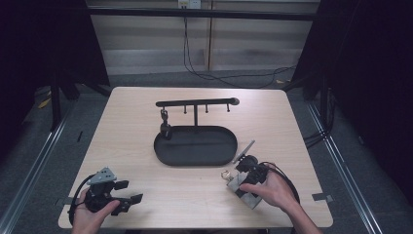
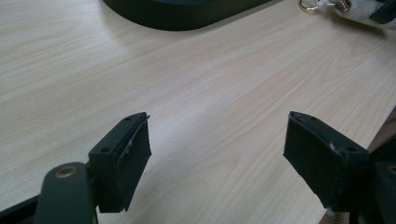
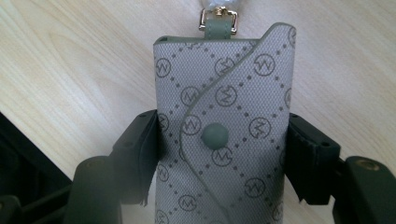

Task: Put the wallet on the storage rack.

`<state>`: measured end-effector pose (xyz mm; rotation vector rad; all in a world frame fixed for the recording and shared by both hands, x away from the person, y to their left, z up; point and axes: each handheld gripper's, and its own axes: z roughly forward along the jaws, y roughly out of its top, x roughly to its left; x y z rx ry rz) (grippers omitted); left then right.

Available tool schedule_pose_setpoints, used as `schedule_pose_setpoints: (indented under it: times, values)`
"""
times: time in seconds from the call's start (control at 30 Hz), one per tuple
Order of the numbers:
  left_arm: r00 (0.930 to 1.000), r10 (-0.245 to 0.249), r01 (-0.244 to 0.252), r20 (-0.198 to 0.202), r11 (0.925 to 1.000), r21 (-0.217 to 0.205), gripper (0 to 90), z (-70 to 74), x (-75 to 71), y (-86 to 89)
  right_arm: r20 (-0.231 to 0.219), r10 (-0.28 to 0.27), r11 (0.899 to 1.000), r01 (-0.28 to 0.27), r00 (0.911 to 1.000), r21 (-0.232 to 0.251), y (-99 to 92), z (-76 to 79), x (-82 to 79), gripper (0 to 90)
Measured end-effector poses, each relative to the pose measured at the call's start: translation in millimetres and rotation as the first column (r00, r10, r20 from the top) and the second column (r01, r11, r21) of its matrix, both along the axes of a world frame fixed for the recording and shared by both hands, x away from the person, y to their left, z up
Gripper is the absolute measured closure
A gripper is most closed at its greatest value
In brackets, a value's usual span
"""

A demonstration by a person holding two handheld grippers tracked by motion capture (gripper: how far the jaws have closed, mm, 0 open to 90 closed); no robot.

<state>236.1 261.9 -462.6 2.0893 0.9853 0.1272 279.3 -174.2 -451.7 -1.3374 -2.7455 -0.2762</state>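
Black tongs (image 1: 127, 191) with screwed pads, a grey three-cornered plate (image 1: 103, 175), trailing black cable (image 1: 74, 200).

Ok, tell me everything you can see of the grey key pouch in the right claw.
The key pouch is a flat grey case of woven-looking fabric printed with circled monograms and dotted diamond lines. A curved flap folds across its front, fastened by a round grey-green snap. At its far end a gold buckle joins a short strap to a ring. It lies near the table's front right, beside the dark tray, gripped on both long edges by the right claw.
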Motion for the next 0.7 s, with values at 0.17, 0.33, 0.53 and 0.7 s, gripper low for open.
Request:
schedule_pose_setpoints:
  times: [0.17,0.33,0.53,0.7]
  values:
    - [1.0000,-0.001,0.001,-0.004,1.0000,-0.003,22.5,0.1,0.4,0.1,-0.002,-0.018,1.000,0.018,0.9998,0.011,-4.6,6.2,0.6,34.2]
    - [1.0000,-0.005,0.005,-0.002,1.0000,0.004,22.5,-0.1,0.4,-0.9,-0.013,-0.015,1.000,0.015,0.9998,0.010,-5.8,11.0,0.0,34.2]
    - [0.9999,-0.010,0.010,0.002,0.9999,-0.002,22.5,0.6,-0.2,-0.1,-0.022,-0.015,1.000,0.015,0.9997,-0.002,-7.1,15.9,0.4,34.3]
    - [0.9999,-0.012,0.012,0.001,0.9999,-0.002,22.5,0.3,-0.1,-0.4,-0.020,-0.016,1.000,0.017,0.9997,0.004,-8.4,25.3,2.4,34.3]
